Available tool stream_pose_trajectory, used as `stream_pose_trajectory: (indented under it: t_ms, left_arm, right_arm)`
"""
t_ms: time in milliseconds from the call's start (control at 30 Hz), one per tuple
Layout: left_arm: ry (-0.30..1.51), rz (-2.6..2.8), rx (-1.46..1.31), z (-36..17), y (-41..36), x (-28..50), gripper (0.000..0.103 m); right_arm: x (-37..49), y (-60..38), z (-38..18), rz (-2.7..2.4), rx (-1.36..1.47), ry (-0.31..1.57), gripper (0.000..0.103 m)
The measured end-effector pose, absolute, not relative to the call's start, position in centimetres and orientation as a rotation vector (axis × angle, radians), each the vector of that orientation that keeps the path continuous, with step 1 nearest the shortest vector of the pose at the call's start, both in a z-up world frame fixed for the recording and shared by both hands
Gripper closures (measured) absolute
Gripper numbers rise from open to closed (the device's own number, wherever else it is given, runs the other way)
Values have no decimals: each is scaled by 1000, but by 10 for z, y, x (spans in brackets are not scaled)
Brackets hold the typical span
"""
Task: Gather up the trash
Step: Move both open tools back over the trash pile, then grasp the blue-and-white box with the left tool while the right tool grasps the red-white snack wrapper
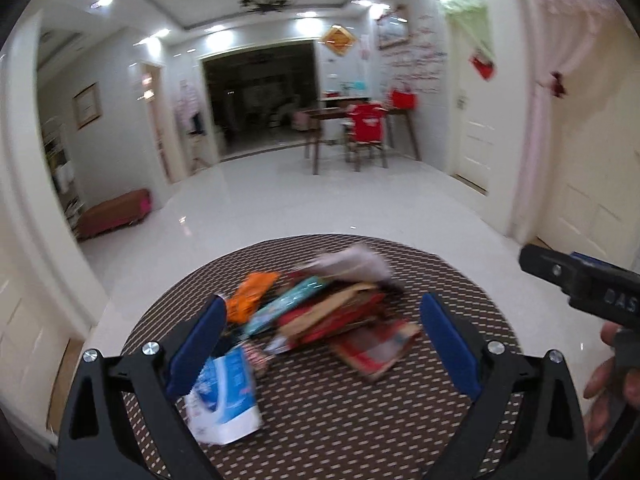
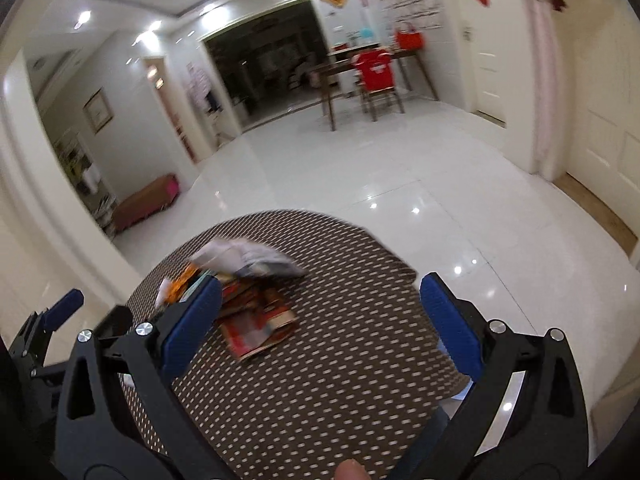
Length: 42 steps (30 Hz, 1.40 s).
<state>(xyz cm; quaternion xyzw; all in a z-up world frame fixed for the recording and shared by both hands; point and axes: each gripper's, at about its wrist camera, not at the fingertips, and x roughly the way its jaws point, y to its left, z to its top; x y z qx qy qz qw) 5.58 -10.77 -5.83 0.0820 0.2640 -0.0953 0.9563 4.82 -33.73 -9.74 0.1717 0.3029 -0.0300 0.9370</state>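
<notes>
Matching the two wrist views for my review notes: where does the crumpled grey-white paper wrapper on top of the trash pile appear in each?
Left wrist view: crumpled grey-white paper wrapper sits centre, at the pile's far edge.
Right wrist view: it lies left of centre, above the left blue finger.
Shared landmark: red-covered chair at the far wooden table.

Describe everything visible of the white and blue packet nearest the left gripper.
The white and blue packet looks like a crumpled, glossy plastic pouch, white with blue print and a small pink patch. It lies flat on the brown patterned tabletop, at the pile's near edge, beside a striped wrapper. The gripper's near finger hides one corner; whether they touch is unclear.
</notes>
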Motion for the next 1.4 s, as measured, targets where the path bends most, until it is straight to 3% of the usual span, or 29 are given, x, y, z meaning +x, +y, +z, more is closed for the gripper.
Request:
stream_pose_trajectory:
  t_ms: [533, 767, 833, 867, 967, 1333, 1400]
  left_arm:
    - [738, 126, 54, -146, 27, 83, 8]
    - [849, 80, 11, -177, 40, 108, 8]
    - [879, 29, -12, -186, 39, 115, 22]
    - [912, -5, -28, -193, 36, 120, 43]
    - [918, -73, -75, -194, 34, 123, 75]
    - [881, -81, -110, -183, 65, 95, 84]
    - [873, -56, -126, -179, 76, 93, 84]
  right_arm:
    - [68, -272, -144, 25, 218, 794, 6]
    - [80, -261, -163, 29, 196, 848, 6]
    - [83, -259, -166, 31, 196, 859, 6]
    - [84, -257, -167, 34, 194, 863, 6]
    - [86, -252, -166, 55, 188, 869, 6]
    - [102, -189, -168, 274, 144, 884, 6]
    - [110, -171, -170, 326, 133, 893, 15]
